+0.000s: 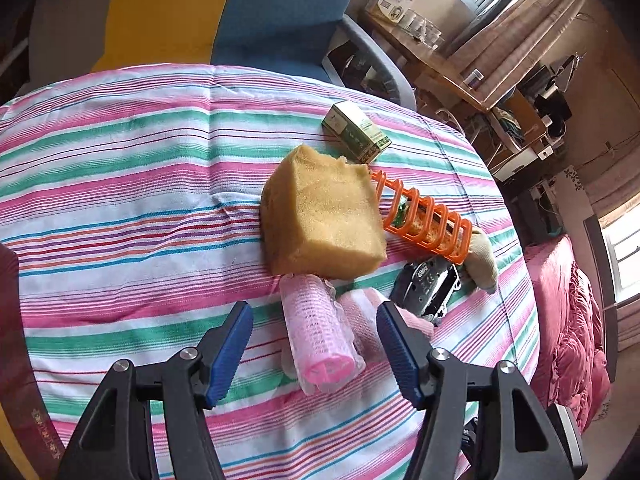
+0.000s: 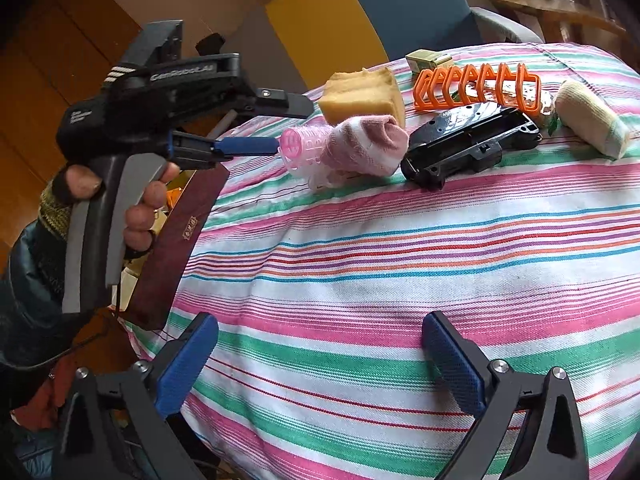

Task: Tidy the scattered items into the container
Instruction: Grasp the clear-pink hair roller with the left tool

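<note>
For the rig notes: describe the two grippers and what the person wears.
Both grippers are black with blue ribbed fingers and silver screws. The left gripper has a grey pistol handle and white lettering on its body. The hand wears a fingerless knit glove below a dark shiny sleeve.

Sitting on the striped table (image 1: 120,160): one sponge (image 1: 322,216), one pink roller (image 1: 318,336), one orange rack (image 1: 424,216), one small box (image 1: 354,130), one sock (image 2: 362,146).

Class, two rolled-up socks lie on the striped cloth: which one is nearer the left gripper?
The pink-and-white rolled sock, lying against the pink plastic hair roller by the left gripper. The cream rolled sock lies farther off, past the orange rack.
</note>
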{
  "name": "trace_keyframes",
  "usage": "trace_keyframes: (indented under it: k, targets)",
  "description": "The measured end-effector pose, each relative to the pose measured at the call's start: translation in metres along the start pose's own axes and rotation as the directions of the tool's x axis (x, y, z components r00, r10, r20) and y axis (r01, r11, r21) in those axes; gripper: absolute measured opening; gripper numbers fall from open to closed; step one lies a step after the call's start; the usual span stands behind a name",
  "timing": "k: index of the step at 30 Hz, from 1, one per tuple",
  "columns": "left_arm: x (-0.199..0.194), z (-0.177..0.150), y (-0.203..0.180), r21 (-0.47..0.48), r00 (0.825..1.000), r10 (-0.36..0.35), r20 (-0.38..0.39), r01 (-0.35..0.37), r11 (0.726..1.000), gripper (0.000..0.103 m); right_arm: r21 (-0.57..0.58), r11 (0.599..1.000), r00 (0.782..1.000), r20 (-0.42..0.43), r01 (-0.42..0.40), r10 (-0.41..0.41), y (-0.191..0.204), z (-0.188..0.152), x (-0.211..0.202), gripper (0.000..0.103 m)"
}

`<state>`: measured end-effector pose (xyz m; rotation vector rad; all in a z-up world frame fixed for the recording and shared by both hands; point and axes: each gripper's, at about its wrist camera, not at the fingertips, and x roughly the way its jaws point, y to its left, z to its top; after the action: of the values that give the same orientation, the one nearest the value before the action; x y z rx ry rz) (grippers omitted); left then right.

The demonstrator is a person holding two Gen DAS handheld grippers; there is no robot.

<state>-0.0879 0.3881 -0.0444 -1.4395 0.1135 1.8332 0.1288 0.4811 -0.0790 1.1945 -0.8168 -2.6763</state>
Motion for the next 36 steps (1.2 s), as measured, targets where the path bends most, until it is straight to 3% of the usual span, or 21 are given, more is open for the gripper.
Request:
trace_keyframes:
  k: [5,11,17,20,22,27,28,29,31,36]
  targets:
    - [0.003,-0.019,0.012,0.005,1.0,0.01,0.0,-0.01,1.0,0.033,0.014,1.0,1.0,0.007,-0.017,0.017,0.0,0.001,0.002,0.103]
    - [-0.015,-0.054,0.034,-0.033,0.999,-0.026,0.023,0.027,0.999,0.033,0.011,1.0,1.0,0.02,0.019,-0.02,0.004,0.021,0.002,0.1]
    - [-0.028,-0.079,0.039,-0.051,1.0,-0.005,0.031,0.006,0.999,0.034,-0.129,0.983,0.989,0.098,0.127,-0.115,0.022,0.08,0.011,0.091]
    - [-0.032,-0.091,0.042,-0.06,1.0,0.007,0.031,-0.005,0.998,0.035,-0.194,0.967,0.986,0.058,0.163,-0.155,0.026,0.106,0.035,0.076]
    - [-0.035,-0.097,0.044,-0.059,0.999,0.017,0.03,-0.015,0.998,0.035,-0.207,0.965,0.986,0.005,0.161,-0.164,0.025,0.112,0.052,0.075]
    - [-0.04,-0.112,0.046,-0.035,0.998,0.041,0.037,-0.04,0.999,0.034,-0.254,0.954,0.976,-0.106,0.16,-0.192,0.026,0.097,0.079,0.067]
    - [-0.041,-0.115,0.044,-0.028,0.999,0.036,0.035,-0.036,0.999,0.033,-0.277,0.944,0.969,-0.118,0.18,-0.219,0.027,0.09,0.082,0.062]
    - [-0.042,-0.118,0.042,-0.022,0.999,0.032,0.033,-0.031,0.999,0.033,-0.29,0.937,0.965,-0.117,0.193,-0.235,0.028,0.084,0.081,0.05]
    - [-0.044,-0.126,0.039,-0.028,1.0,0.004,0.023,-0.004,1.0,0.033,-0.308,0.928,0.961,-0.109,0.211,-0.254,0.03,0.072,0.077,0.042]
    - [-0.049,-0.153,0.027,-0.037,0.999,-0.044,0.006,0.044,0.998,0.033,-0.272,0.938,0.963,-0.098,0.216,-0.25,0.034,0.044,0.052,0.041]
